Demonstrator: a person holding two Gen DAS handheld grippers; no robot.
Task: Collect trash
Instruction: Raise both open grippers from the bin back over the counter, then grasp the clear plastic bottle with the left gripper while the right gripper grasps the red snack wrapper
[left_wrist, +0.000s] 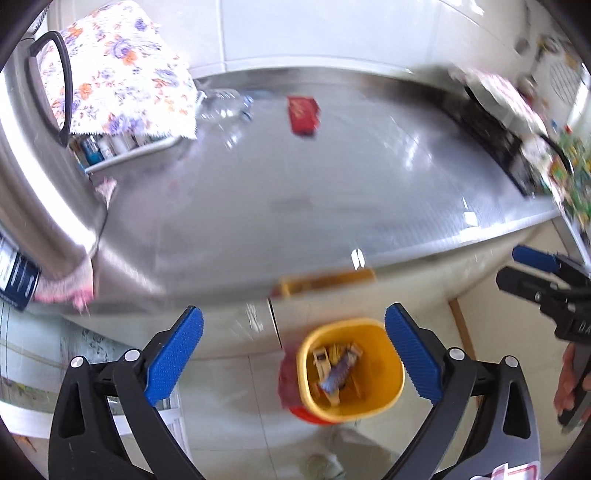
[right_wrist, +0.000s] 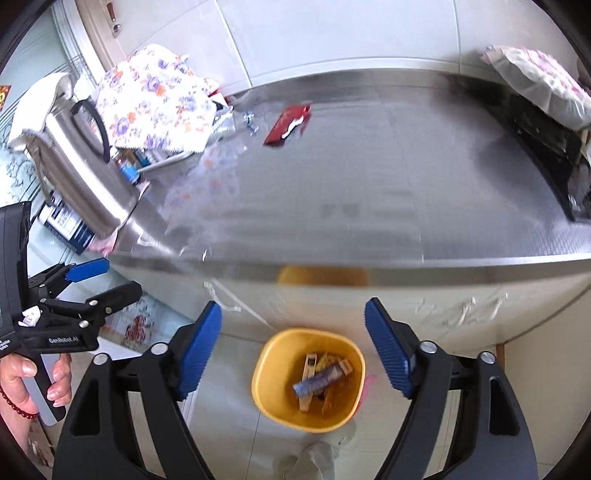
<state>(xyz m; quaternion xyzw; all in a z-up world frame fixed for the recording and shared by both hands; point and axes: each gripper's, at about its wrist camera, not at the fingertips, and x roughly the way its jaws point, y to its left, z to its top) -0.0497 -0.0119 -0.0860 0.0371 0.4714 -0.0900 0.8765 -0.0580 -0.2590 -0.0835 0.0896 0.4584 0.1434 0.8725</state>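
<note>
A yellow bin (left_wrist: 386, 369) (right_wrist: 266, 380) stands on the floor below the counter's front edge, holding several wrappers and small boxes. My left gripper (left_wrist: 293, 314) hangs open above it with nothing between its blue pads. My right gripper (right_wrist: 293, 306) is open and empty too, above the same bin. Each gripper shows in the other's view: the right gripper (left_wrist: 511, 266) at the right edge, the left gripper (right_wrist: 122, 276) at the left, held by a hand. On the steel counter (left_wrist: 295, 206) lie a red packet (left_wrist: 303, 114) (right_wrist: 286, 123) and a clear plastic bottle (left_wrist: 225, 107).
A steel kettle (left_wrist: 40, 177) (right_wrist: 85, 177) stands at the counter's left end. Behind it a floral cloth (left_wrist: 122, 70) (right_wrist: 155, 103) covers a rack of small bottles. A black stove (left_wrist: 495, 136) (right_wrist: 543, 136) sits at the right. Crumpled clear film (right_wrist: 207, 177) lies near the kettle.
</note>
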